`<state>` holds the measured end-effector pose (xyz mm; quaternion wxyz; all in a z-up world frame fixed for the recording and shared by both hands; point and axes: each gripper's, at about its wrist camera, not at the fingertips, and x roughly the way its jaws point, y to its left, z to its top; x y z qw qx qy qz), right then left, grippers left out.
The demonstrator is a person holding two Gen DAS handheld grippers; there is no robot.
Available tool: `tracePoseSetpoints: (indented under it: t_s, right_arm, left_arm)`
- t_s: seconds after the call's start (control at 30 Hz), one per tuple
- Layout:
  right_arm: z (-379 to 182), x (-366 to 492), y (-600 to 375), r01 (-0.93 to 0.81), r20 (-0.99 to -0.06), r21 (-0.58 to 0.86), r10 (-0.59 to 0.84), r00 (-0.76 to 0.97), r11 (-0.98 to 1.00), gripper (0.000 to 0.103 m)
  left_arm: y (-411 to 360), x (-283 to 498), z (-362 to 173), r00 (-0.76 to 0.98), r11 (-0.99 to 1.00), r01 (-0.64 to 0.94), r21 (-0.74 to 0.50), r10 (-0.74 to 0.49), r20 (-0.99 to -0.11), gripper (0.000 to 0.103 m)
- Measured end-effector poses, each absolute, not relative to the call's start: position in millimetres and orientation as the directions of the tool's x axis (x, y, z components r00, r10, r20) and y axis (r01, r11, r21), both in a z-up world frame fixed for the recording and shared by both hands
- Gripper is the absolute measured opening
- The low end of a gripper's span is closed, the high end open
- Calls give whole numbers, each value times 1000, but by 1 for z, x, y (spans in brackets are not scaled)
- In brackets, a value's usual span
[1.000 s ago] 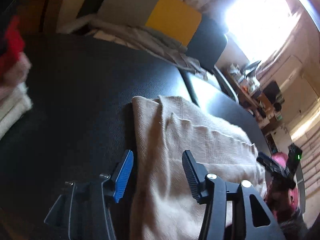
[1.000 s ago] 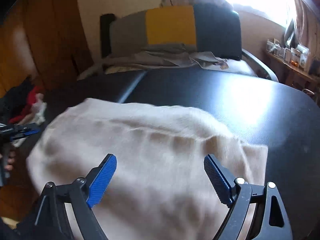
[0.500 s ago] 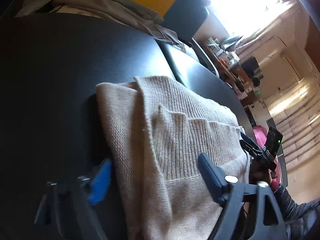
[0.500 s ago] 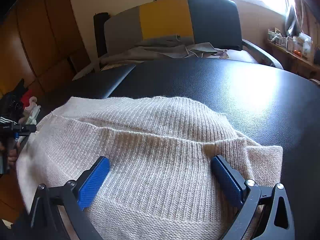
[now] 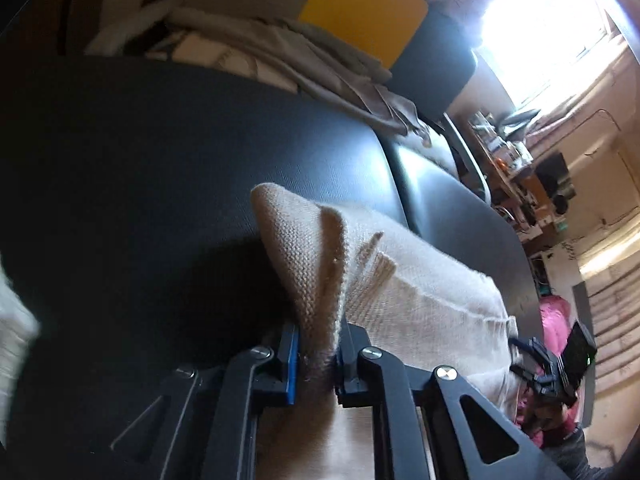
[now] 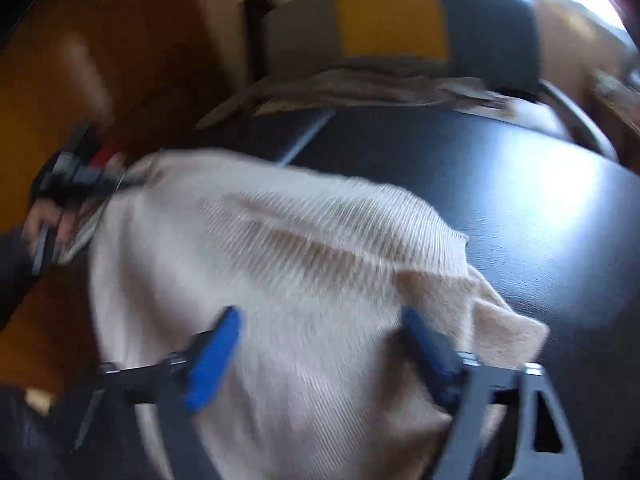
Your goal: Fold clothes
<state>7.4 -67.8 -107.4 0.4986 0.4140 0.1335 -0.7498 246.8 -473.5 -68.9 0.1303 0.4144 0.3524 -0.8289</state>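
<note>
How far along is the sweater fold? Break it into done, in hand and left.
Done: the beige sweater lies on the black table, already doubled at one edge. In hand: the left gripper pinches that folded edge, jaws closing; the right gripper is closing around the other end, not yet clamped. Left: carrying the fold over and flattening it.

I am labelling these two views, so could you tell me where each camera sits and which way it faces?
Left wrist: on the left gripper, facing downward across the black table; its jaws are closing on the beige sweater.
Right wrist: on the right gripper, jaws closing astride the sweater; the left hand shows.
Shared: sweater, table, chair.
</note>
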Motion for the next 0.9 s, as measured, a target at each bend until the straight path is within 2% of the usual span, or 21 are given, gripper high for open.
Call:
tracePoseSetpoints:
  t_s: [0.1,0.23,0.5,0.73,0.9]
  right_arm:
    - [-111,18,-75,901,-793,165,-597,-120,-401,43]
    - [-123,16,-82,933,-820,87,-557,-132,-350,43]
    - [-139,10,-83,905,-769,133,-619,-162,-403,47]
    - [-149,3,-78,861,-698,236,-695,-173,-451,51]
    - [-155,-4,-68,830,-625,328,-762,-168,-451,53]
  left_arm:
    - [-477,253,-45,-625,-706,514,-487,81,-777,12]
    - [-464,262,-13,-664,-684,478,-551,130,-737,12]
    - [-379,238,56,-731,-706,334,-625,224,-644,12]
    - [-293,164,60,-718,-681,301,-668,299,-629,12]
    - [-226,114,39,-661,-738,271,-618,324,-677,12]
